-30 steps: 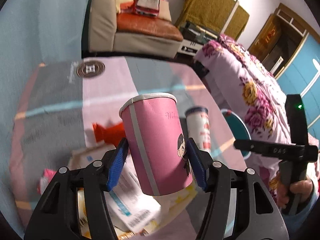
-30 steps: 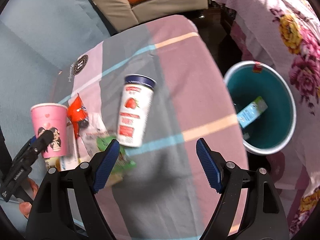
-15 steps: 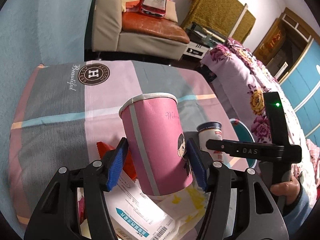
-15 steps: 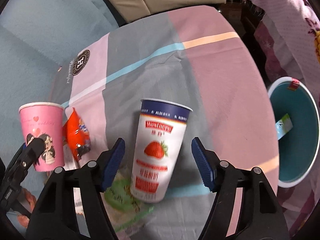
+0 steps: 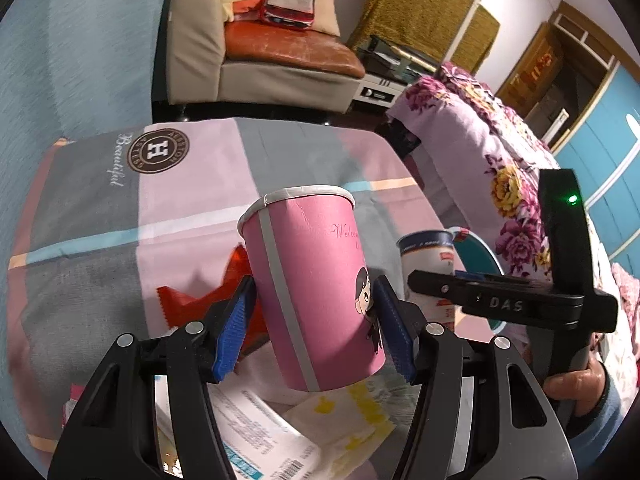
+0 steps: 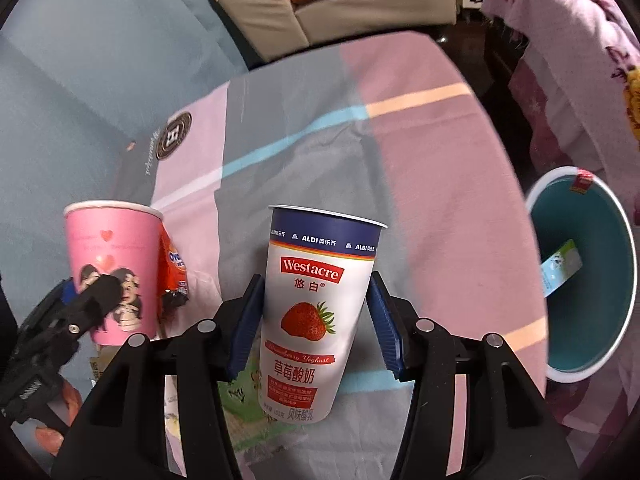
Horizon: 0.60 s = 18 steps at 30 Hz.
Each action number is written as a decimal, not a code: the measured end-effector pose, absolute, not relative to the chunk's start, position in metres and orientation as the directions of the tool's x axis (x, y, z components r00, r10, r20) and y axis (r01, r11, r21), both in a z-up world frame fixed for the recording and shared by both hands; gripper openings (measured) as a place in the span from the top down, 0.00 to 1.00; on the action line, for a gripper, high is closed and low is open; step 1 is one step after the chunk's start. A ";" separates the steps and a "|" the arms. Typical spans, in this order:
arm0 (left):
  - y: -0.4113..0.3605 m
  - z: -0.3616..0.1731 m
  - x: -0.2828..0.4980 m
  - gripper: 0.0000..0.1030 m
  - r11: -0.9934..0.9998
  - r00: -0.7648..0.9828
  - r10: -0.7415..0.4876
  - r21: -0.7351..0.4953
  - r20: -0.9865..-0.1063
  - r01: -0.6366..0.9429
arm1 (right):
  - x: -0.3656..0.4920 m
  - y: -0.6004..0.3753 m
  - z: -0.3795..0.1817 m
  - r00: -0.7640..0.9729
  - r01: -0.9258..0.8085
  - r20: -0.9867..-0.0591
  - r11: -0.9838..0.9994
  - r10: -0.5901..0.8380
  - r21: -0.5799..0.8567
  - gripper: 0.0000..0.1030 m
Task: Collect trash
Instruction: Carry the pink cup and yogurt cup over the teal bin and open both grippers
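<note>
Gripping the pink paper cup (image 5: 316,300), the left gripper (image 5: 314,330) holds it tilted, both blue pads pressed to its sides, jaws about half open around it. Seen from the left wrist, the cup hangs at the centre, clear of the litter below: a red wrapper (image 5: 208,292) at 9 o'clock, printed paper (image 5: 256,432) and a yellow-stained napkin (image 5: 344,420) at 6 o'clock on the patchwork table (image 5: 100,240). Against a second ago, the grip is unchanged, while the yoghurt cup (image 5: 430,264) at 3 o'clock now has the right gripper's arm across it. The cup is pink with a grey seam stripe, a cartoon figure and a white rolled rim, undented.

From the right wrist, the right gripper (image 6: 316,322) has just been closing its jaws, and the Westacre strawberry yoghurt cup now stands upright between them, where a second ago it lay ahead of wide jaws. Both pads sit at its sides, seemingly touching; whether they squeeze yet I cannot tell. It rests on the table over a green wrapper (image 6: 244,396). It is white with a navy band, its paper wall likely to crush easily. At 3 o'clock the teal bin (image 6: 624,248), beside the table, already holds a carton, so I judge both cups are nearly ready to carry there.
</note>
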State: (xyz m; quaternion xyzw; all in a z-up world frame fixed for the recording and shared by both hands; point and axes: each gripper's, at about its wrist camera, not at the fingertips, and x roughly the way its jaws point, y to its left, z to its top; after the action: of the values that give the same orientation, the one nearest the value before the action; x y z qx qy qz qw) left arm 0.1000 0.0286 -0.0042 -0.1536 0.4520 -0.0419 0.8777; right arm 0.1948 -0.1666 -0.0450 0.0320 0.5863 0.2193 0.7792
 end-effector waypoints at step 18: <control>-0.037 0.017 0.102 0.41 0.922 0.553 -0.354 -0.381 -0.754 0.070 | 0.170 -0.288 0.009 0.387 -0.176 -0.826 0.912 0.411 0.371 0.52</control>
State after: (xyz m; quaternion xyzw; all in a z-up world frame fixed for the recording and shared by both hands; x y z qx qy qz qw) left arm 0.1022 -0.0370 0.0175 -0.1556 0.4567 -0.1222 0.8673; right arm 0.1703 -0.2880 0.0089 0.1119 0.5244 0.1778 0.8251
